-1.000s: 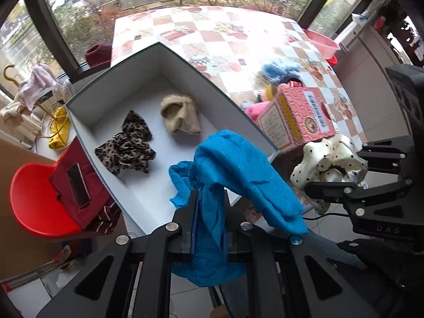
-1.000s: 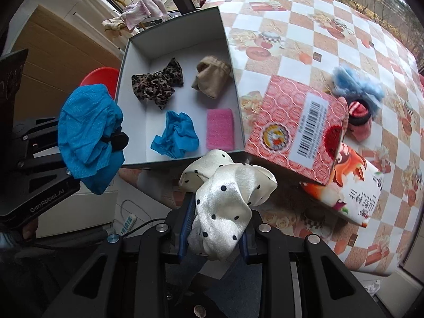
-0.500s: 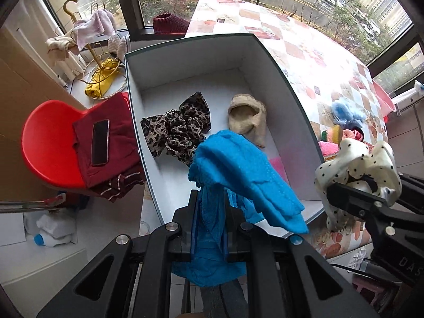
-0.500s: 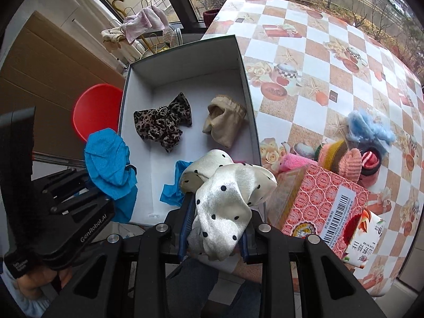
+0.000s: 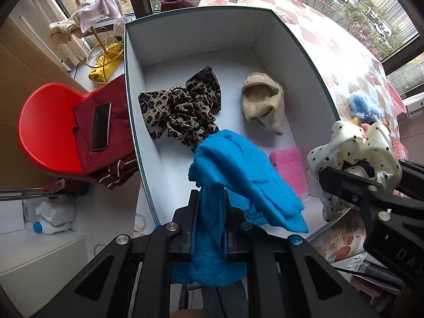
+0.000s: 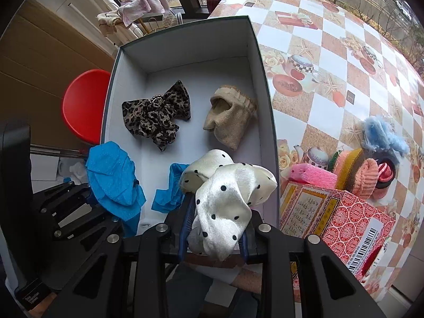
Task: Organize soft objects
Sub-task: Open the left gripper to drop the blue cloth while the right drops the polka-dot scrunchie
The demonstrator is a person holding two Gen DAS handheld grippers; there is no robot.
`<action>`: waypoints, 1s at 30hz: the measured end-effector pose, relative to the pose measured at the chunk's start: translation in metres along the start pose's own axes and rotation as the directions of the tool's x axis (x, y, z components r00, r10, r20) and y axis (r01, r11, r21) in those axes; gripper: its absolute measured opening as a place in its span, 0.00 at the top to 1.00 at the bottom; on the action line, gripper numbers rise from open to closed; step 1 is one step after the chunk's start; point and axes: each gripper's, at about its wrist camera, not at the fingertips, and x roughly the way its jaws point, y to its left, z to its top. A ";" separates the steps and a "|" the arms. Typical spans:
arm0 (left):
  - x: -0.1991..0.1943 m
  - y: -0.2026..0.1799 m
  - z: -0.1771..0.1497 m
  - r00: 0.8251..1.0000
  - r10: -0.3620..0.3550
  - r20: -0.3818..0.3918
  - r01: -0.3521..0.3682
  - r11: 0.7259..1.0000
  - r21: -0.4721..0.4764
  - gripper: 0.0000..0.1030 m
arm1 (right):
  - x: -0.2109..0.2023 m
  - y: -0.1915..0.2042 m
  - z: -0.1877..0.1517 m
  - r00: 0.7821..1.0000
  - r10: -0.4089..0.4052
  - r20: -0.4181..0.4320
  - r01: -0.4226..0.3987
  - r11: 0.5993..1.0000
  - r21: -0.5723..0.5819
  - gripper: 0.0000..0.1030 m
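Observation:
My left gripper (image 5: 208, 212) is shut on a blue cloth (image 5: 238, 169) and holds it over the near end of the open white box (image 5: 135, 106). My right gripper (image 6: 214, 225) is shut on a white polka-dot bow (image 6: 225, 196), also over the box's near end. Inside the box lie a leopard-print bow (image 5: 182, 108), a beige sock (image 5: 265, 103), a pink sponge (image 5: 287, 167) and another blue cloth (image 6: 169, 188). In the left wrist view the polka-dot bow (image 5: 352, 148) hangs at the right; in the right wrist view the held blue cloth (image 6: 114, 175) hangs at the left.
The box sits at the edge of a checkered table (image 6: 331, 61). A red patterned carton (image 6: 336, 220), a pink sponge (image 6: 310, 176), knitted items (image 6: 355, 172) and a blue fluffy piece (image 6: 381, 135) lie right of the box. A red chair (image 5: 50, 129) with a phone (image 5: 100, 126) stands left.
Both grippers have moved forward over the box's near end with their cloths still held. The box now fills more of both views and the pink sponge inside shows again.

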 end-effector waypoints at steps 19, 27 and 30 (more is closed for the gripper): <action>0.034 -0.021 -0.012 0.995 0.049 -0.084 -0.041 0.994 0.102 0.86 | 0.047 0.002 -0.013 0.992 0.007 -0.124 -0.008 1.000 -0.005 0.70; 0.031 -0.017 -0.021 0.993 0.067 -0.097 -0.054 0.990 0.134 0.85 | 0.054 0.008 -0.024 0.982 0.064 -0.180 -0.064 0.998 0.007 0.70; 0.030 -0.014 -0.025 0.992 0.077 -0.100 -0.062 0.988 0.142 0.85 | 0.057 0.015 -0.031 0.977 0.070 -0.201 -0.075 0.997 -0.020 0.70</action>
